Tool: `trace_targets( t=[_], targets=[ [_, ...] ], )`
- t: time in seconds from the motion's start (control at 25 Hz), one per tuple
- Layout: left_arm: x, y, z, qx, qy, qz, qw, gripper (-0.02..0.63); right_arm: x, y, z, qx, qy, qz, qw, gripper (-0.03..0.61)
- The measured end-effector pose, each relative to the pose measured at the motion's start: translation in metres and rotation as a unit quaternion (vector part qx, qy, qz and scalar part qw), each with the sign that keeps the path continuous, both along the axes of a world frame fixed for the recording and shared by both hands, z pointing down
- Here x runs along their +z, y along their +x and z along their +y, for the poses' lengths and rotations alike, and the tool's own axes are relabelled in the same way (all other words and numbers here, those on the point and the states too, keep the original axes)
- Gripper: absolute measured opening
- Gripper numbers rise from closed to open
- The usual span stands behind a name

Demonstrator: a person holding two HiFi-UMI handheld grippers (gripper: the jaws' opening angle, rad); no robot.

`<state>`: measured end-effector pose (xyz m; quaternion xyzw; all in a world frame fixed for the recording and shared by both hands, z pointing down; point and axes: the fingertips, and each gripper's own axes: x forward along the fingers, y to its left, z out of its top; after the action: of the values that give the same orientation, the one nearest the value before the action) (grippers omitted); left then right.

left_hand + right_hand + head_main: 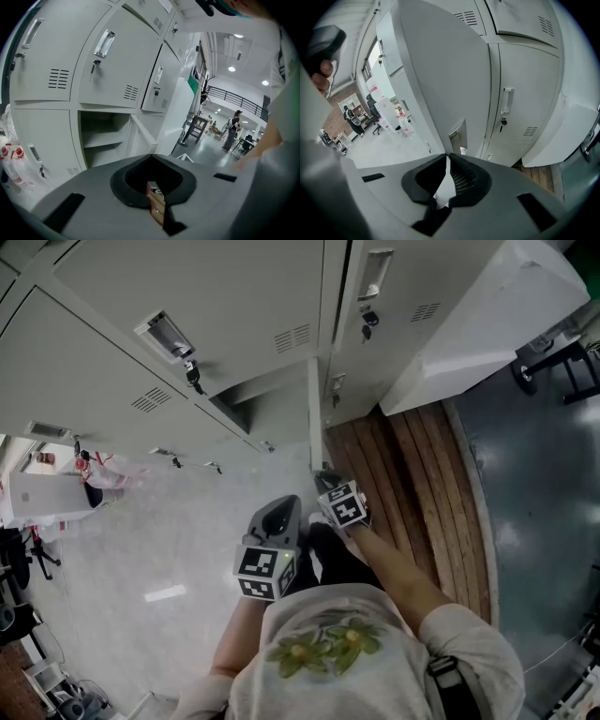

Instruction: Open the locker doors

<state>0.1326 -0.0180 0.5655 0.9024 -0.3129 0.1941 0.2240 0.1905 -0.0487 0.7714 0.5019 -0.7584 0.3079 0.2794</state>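
No legible text, number, brand or sign is found in any view. The black-and-white square markers [263,563] carry coded patterns only, without letters or digits. The pale grey metal locker doors [216,296] show no readable label, and the red-labelled bottles [11,157] at far left are too blurred to read.

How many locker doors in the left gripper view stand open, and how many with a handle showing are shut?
open door: 1
shut doors with a handle: 4
total: 5
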Motion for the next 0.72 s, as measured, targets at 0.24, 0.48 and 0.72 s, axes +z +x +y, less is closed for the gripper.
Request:
trace_targets(
  t=[0.24, 0.48, 0.72],
  targets=[
    [0.005, 0.022, 0.006, 0.013, -0.001, -0.002, 0.9999, 0.029, 0.001, 0.026, 0.009, -0.009, 0.001, 0.015, 1.000, 0.046],
    [0.012, 0.042, 0.012, 0.028, -0.005, -0.007, 0.9996, 0.029, 0.002, 0.051, 0.014, -0.001, 0.004, 0.020, 1.000, 0.046],
    [0.013, 0.063, 0.013, 0.046, -0.004, -0.012, 0.9989, 0.029, 0.002, 0.081, 0.017, 0.020, 0.004, 0.026, 0.999, 0.043]
  ],
)
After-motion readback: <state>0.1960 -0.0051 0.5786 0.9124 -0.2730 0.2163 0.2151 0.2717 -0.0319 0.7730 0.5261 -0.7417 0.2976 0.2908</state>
